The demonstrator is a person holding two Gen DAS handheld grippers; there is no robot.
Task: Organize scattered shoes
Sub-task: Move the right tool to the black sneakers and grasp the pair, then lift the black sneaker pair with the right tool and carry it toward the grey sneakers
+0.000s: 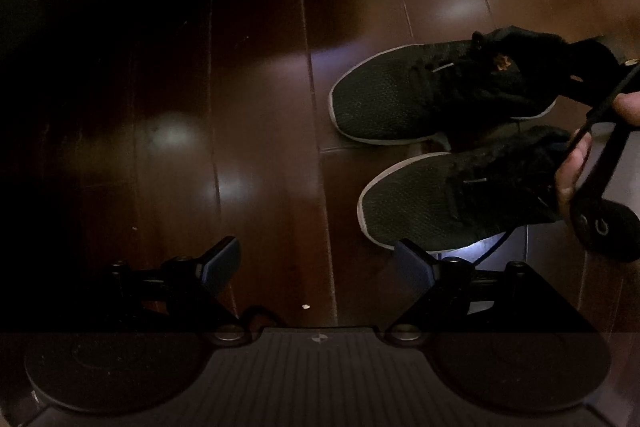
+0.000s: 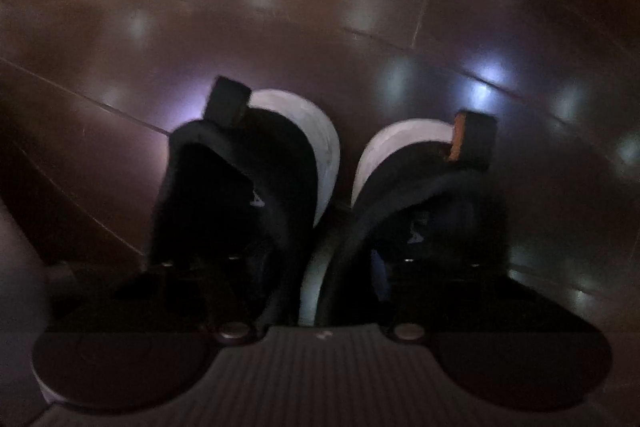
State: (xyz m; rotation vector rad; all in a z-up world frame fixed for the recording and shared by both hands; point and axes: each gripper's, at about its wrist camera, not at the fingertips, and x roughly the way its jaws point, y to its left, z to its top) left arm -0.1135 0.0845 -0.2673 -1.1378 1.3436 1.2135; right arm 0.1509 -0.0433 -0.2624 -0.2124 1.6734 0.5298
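Two black mesh sneakers with white soles lie side by side on the floor at the right of the left wrist view, the far sneaker (image 1: pixel 400 95) and the near sneaker (image 1: pixel 420 203), toes pointing left. My left gripper (image 1: pixel 320 261) is open and holds nothing, just left of the near toe. A hand (image 1: pixel 576 167) holds the right gripper at the heels. In the blurred right wrist view, my right gripper (image 2: pixel 316 267) reaches into both shoe openings. Its fingers are hidden inside the left sneaker (image 2: pixel 240 187) and the right sneaker (image 2: pixel 440 195), with the inner collars pinched between them.
Dark glossy wood floor (image 1: pixel 260 147) with bright light reflections fills both views. A small pale crumb (image 1: pixel 306 306) lies on a plank near my left gripper. The upper left of the left wrist view is in deep shadow.
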